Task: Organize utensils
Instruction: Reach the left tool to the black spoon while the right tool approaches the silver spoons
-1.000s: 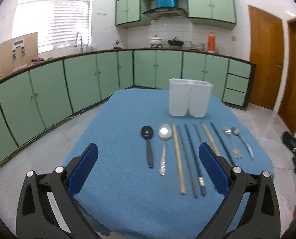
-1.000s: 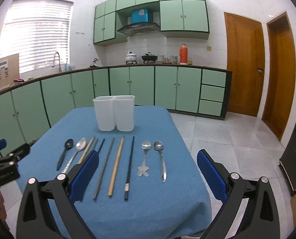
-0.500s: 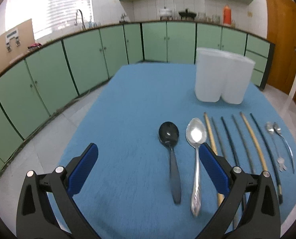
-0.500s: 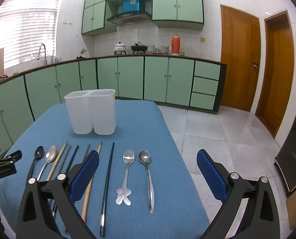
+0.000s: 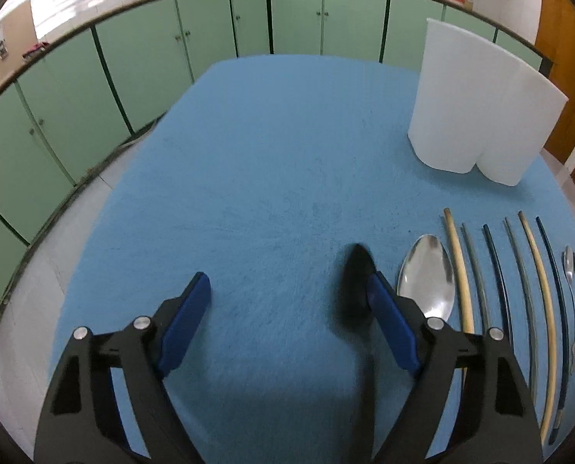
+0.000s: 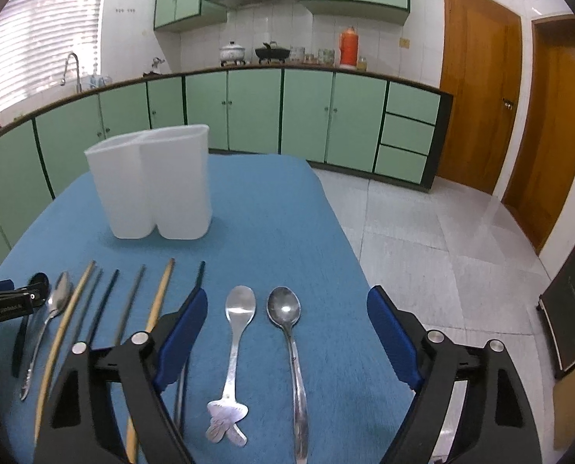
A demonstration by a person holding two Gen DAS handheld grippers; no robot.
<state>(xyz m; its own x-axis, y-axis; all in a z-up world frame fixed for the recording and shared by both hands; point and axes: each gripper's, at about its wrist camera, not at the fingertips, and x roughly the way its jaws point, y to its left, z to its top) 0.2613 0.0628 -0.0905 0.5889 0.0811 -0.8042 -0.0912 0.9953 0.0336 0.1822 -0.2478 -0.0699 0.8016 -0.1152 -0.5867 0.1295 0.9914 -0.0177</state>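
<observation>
The utensils lay in one row across the near part of the blue tablecloth, handles toward me. From my left: a black spoon, blurred in the left wrist view; a large steel spoon; six chopsticks in tan, grey and dark tones, side by side with narrow gaps; then a flat-handled small spoon and a plain steel teaspoon at the right end. Behind the row, well apart from it, stood the white two-compartment holder, upright; I could not see inside it.

My left gripper hung low over the cloth with its jaws spread wide and nothing between them. Its right finger overlapped the black spoon's bowl; I could not tell whether it touched. Bare cloth stretched to the left and ahead of it, up to the table's far edge.

My right gripper was also wide open and empty, its jaws straddling the two small spoons. Its left finger sat over the darkest chopstick. The cloth's right edge ran near its right finger, with tiled floor beyond.
</observation>
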